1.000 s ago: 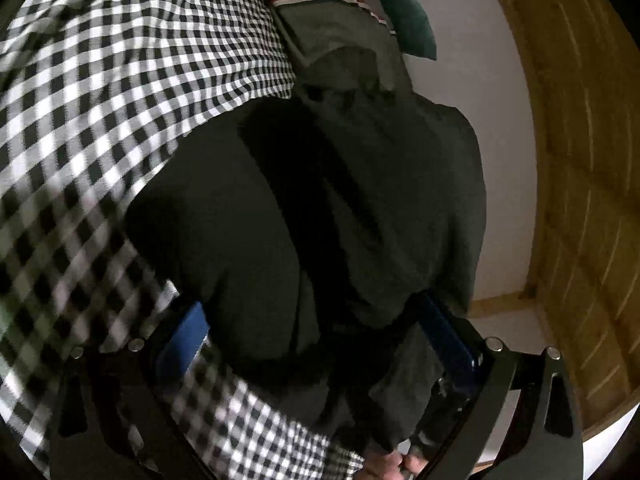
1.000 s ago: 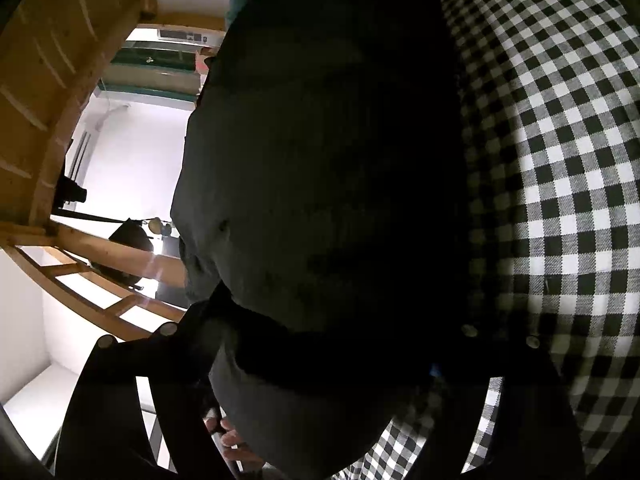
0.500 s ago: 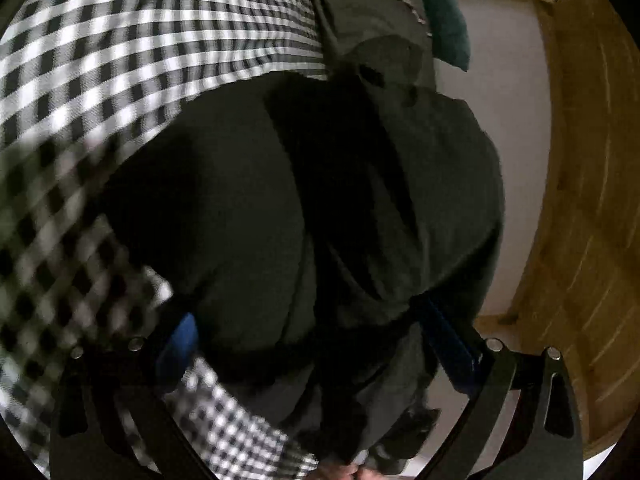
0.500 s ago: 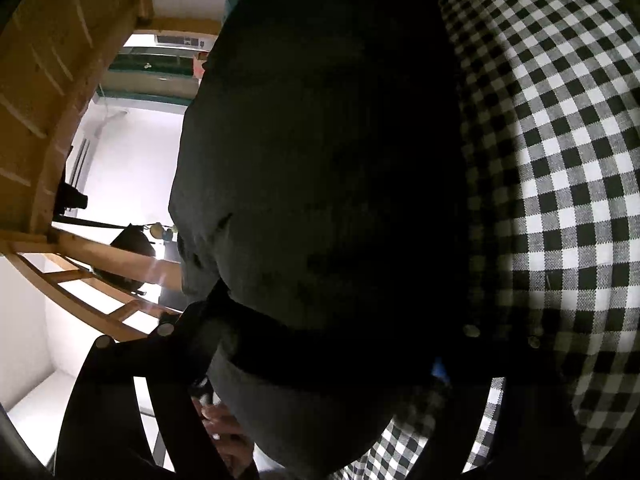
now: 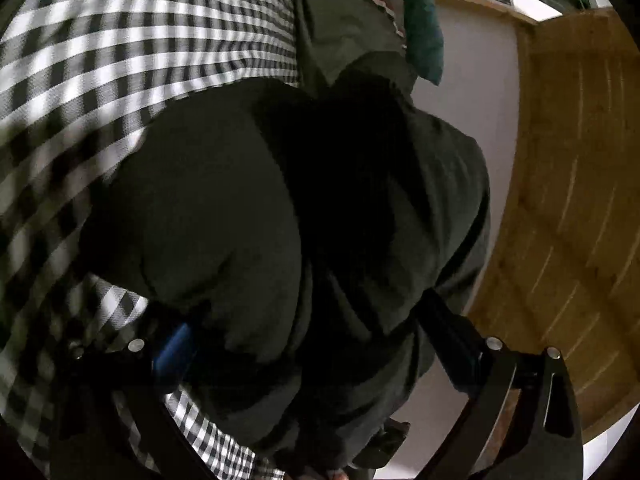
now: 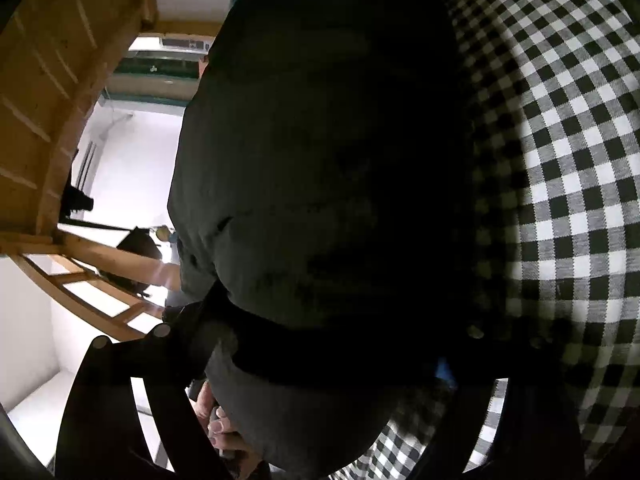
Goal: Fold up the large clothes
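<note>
A large dark garment [image 5: 248, 208] is bundled thickly between the fingers of my left gripper [image 5: 312, 336], which is shut on it. It hangs over the edge of a black-and-white checked bed cover [image 5: 100, 52]. In the right wrist view the same dark garment [image 6: 320, 160] fills the middle, and my right gripper [image 6: 332, 344] is shut on its lower fold beside the checked cover [image 6: 568, 160]. The fingertips of both grippers are hidden by cloth.
A grey-green garment with a red and white stripe [image 5: 344, 4] and a teal cloth [image 5: 424, 32] lie at the bed's far end. A wooden panel [image 5: 568, 184] stands at the right; a wooden ladder frame [image 6: 80, 264] and white wall are at the left of the right wrist view.
The left gripper has moved along the bed with the dark garment, bringing the striped garment and wooden panel closer. The right gripper's view has barely changed.
</note>
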Demonstrator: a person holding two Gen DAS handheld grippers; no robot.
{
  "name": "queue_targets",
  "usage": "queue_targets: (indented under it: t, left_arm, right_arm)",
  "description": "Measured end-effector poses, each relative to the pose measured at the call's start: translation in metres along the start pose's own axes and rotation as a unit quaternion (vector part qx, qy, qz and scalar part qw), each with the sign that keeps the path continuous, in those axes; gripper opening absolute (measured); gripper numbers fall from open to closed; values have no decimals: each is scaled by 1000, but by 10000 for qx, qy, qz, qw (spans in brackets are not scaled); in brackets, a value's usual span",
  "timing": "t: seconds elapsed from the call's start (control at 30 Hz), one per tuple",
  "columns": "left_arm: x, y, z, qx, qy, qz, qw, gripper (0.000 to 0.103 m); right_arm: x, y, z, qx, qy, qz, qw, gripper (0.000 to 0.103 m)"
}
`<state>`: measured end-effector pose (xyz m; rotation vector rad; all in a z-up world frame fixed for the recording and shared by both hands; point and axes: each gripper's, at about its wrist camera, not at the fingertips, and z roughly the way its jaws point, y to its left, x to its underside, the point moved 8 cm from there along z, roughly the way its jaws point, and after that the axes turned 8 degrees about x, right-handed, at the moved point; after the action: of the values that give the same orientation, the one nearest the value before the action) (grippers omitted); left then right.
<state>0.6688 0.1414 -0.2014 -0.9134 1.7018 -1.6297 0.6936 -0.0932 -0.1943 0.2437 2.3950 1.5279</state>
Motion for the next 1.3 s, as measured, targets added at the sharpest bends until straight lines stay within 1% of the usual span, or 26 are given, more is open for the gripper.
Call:
queue_targets:
  t: [0.07, 0.1, 0.13, 0.17, 0.2, 0.3, 0.33, 0.37, 0.4, 0.43, 0.47, 0.5, 0.53, 0.57, 0.6, 0.63, 0.67, 0.7, 0.73, 0.77, 0.87, 0.97, 1.03, 1.1, 1.2, 1.3]
  left_arm:
    - [-3, 1, -1, 27, 38, 43, 10000, 71]
    - [-5, 1, -2, 69, 87, 52, 9999, 68]
    - [-5, -4, -4, 88, 184, 171, 9996, 60]
    - [-4, -11, -7, 123, 280, 332, 9990, 55]
    - [-1, -17, -14, 146, 323, 411, 9985, 54]
    - [11, -28, -28, 167, 438, 491, 9977, 53]
    - [17, -25, -33, 114, 485, 485, 9976, 53]
    - [22, -14, -36, -49, 519, 459, 9976, 55]
    - [25, -4, -38, -132, 570, 440, 9973, 59]
    - [26, 8, -34, -126, 669, 321, 9972, 71]
    - [26, 11, -31, 5, 679, 267, 9973, 74]
    - [27, 8, -30, -24, 681, 378, 9970, 76]
    - [28, 4, -27, -109, 722, 515, 9960, 81]
    - [29, 2, -24, -164, 743, 559, 9955, 89]
    - [28, -1, -19, -220, 705, 560, 9957, 94]
    - [27, -3, -12, -291, 627, 584, 9959, 97]
    - [23, -5, -7, -384, 534, 673, 9956, 97]
    - [21, -6, -4, -368, 496, 721, 9955, 98]
    - [19, -5, 1, -320, 503, 685, 9959, 95]
    - [21, -7, 1, -240, 486, 700, 9961, 81]
    - [32, -19, -10, -117, 460, 961, 9942, 57]
    - [36, -26, -24, -23, 459, 897, 9949, 55]
    - [40, -18, -28, -57, 479, 811, 9955, 55]
    - [44, -8, -27, -40, 530, 674, 9963, 53]
    - [47, -22, -24, -9, 507, 958, 9941, 51]
    - [50, -47, -20, 177, 504, 1196, 9914, 49]
  right_arm:
    - [1, 4, -1, -34, -83, -29, 10000, 74]
    - [2, 10, -3, -41, -174, -132, 9998, 67]
    - [3, 18, -9, -75, -289, -264, 9992, 62]
    - [3, 23, -13, -102, -358, -334, 9987, 60]
    - [4, 30, -18, -156, -401, -366, 9984, 58]
    - [22, 44, -34, -283, -449, -413, 9977, 58]
    - [31, 38, -37, -284, -412, -260, 9984, 61]
    - [36, 31, -35, -256, -339, -158, 9990, 65]
    - [40, 18, -28, -194, -183, 1, 9996, 79]
    - [38, 8, -21, -214, -127, 181, 9995, 94]
    - [32, -1, -14, -468, -122, 491, 9976, 97]
    - [24, 0, -10, -689, -186, 606, 9956, 101]
    - [18, 3, -7, -666, -213, 637, 9955, 101]
    - [9, 5, -2, -569, -247, 674, 9958, 101]
    - [5, 6, 1, -598, -318, 707, 9952, 100]
    - [2, 6, 3, -598, -369, 729, 9949, 92]
    - [3, 8, 4, -475, -363, 646, 9961, 83]
    - [5, 8, 2, -400, -366, 551, 9970, 69]
    - [5, 9, -1, -393, -405, 509, 9971, 63]
    - [8, 11, -6, -350, -525, 433, 9971, 60]
    - [12, 27, -21, -316, -725, 175, 9967, 56]
    - [19, 43, -35, -235, -738, -84, 9970, 56]
    - [18, 37, -36, -218, -727, -53, 9971, 56]
    - [14, 22, -35, -332, -743, 198, 9965, 55]
    - [16, 33, -47, -457, -907, -12, 9948, 55]
    - [11, 58, -64, -566, -1082, -272, 9921, 54]
